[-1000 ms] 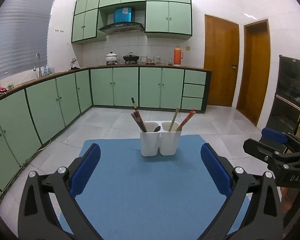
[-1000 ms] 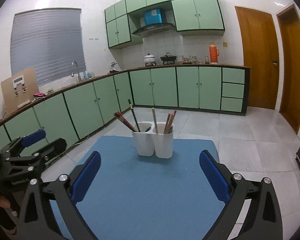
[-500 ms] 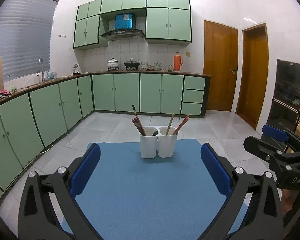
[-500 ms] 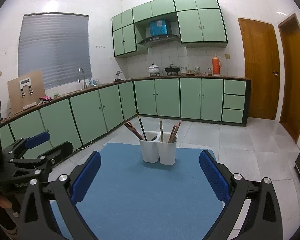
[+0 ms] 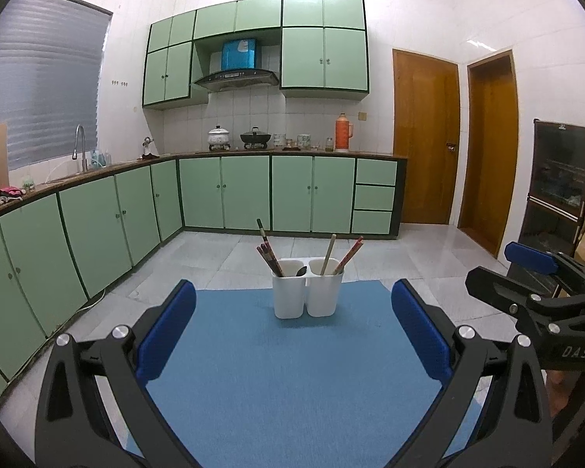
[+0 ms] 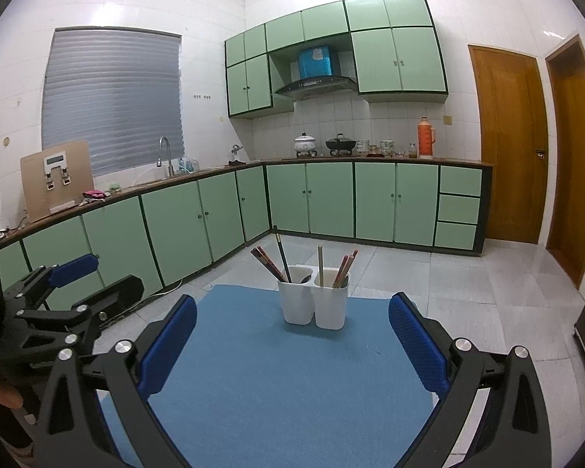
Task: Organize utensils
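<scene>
A white two-compartment utensil holder (image 5: 307, 292) (image 6: 315, 304) stands at the far end of a blue mat (image 5: 292, 370) (image 6: 284, 374). Dark chopsticks and a spoon sit in its left cup, light and red chopsticks (image 5: 347, 255) (image 6: 343, 269) in its right cup. My left gripper (image 5: 292, 327) is open and empty, well short of the holder. My right gripper (image 6: 292, 335) is open and empty too. Each gripper shows in the other's view, the right gripper (image 5: 534, 273) at the right edge, the left gripper (image 6: 70, 284) at the left edge.
Green kitchen cabinets (image 5: 222, 195) run along the back and left walls. Wooden doors (image 5: 425, 136) stand at the right, with a dark glass cabinet (image 5: 557, 187) beside them. White tiled floor (image 6: 468, 280) surrounds the mat's table.
Both grippers have drawn back and tilted up. The holder now looks smaller and farther away. Both stay open and empty.
</scene>
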